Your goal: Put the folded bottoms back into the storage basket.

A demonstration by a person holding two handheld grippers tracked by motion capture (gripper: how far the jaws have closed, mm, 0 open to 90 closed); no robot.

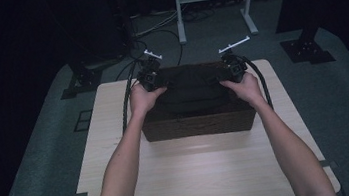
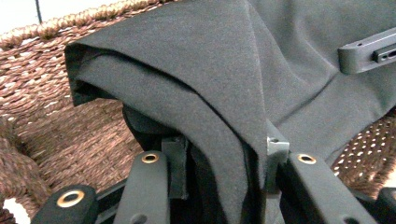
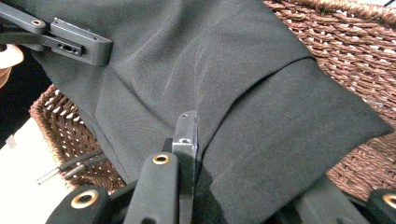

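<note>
On the pale wooden counter (image 1: 197, 176), a rectangular brown woven wicker basket (image 1: 199, 124) is set with its long axis running left to right. A folded dark grey cloth (image 1: 192, 88) is held over its opening, stretched the same way. The left hand-held gripper (image 2: 224, 154) is clamped on one cloth end, the right hand-held gripper (image 3: 196, 154) on the other. The basket's interior is largely hidden by cloth.
</note>
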